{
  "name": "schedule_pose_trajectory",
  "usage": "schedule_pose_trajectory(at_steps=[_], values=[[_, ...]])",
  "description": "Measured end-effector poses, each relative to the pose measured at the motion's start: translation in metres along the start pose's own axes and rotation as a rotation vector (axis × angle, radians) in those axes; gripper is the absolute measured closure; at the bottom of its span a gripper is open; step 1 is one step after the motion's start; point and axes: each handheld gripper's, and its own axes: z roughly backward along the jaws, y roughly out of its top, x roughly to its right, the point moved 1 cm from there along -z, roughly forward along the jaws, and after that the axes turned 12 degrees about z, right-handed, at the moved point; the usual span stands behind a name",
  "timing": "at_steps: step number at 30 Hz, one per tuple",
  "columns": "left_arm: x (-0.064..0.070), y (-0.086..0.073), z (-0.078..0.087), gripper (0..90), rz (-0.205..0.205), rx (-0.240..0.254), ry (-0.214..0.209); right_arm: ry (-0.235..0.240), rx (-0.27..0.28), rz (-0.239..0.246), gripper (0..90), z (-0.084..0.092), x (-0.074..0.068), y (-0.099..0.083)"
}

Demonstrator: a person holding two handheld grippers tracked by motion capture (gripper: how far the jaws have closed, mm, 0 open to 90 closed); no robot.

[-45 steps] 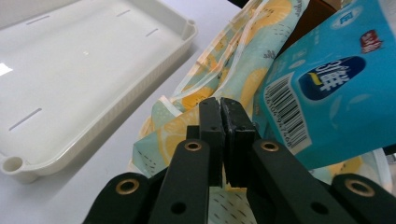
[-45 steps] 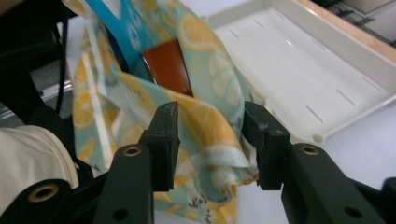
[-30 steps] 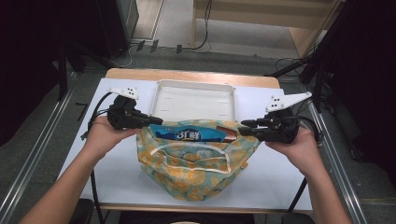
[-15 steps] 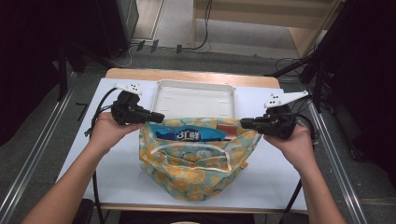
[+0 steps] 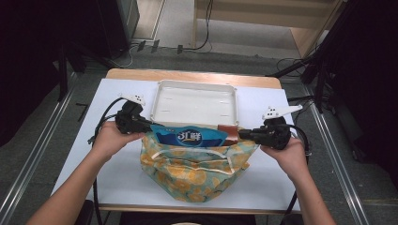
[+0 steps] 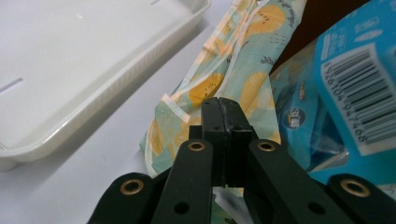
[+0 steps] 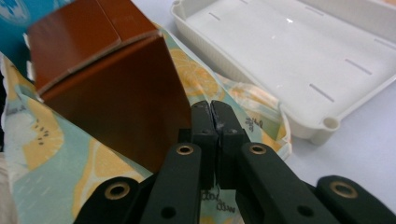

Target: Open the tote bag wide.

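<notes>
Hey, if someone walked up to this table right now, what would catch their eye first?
Probably the orange-print cloth bag in the middle of the table, stretched open between the left gripper and the right gripper, each shut on a top corner. A blue snack packet and a brown box poke out of its mouth, with a white tray just behind.

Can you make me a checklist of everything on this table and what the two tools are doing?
Surface: white table, wooden strip along the far edge.
Job's things: orange-print cloth bag with its mouth stretched wide; inside, a blue packet and a brown box.
Clutter: empty white tray behind the bag.
Grippers: left tool shut on the bag's left edge; right tool shut on its right edge.
Cables: black cable trailing from the left tool; more cables on the floor beyond.
Surroundings: grey floor, metal rails at both sides, wooden shelf behind.
</notes>
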Motion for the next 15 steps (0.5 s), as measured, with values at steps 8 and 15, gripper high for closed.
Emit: schedule_pose_trajectory(at_steps=[8, 15], values=[[-0.009, -0.012, -0.008, 90.0, 0.027, -0.025, -0.001, 0.024, 0.000, -0.038, 89.9, -0.015, 0.002, -0.014], [-0.015, -0.023, -0.013, 90.0, 0.048, -0.045, -0.009, 0.040, -0.023, -0.055, 89.7, -0.026, 0.001, -0.026]])
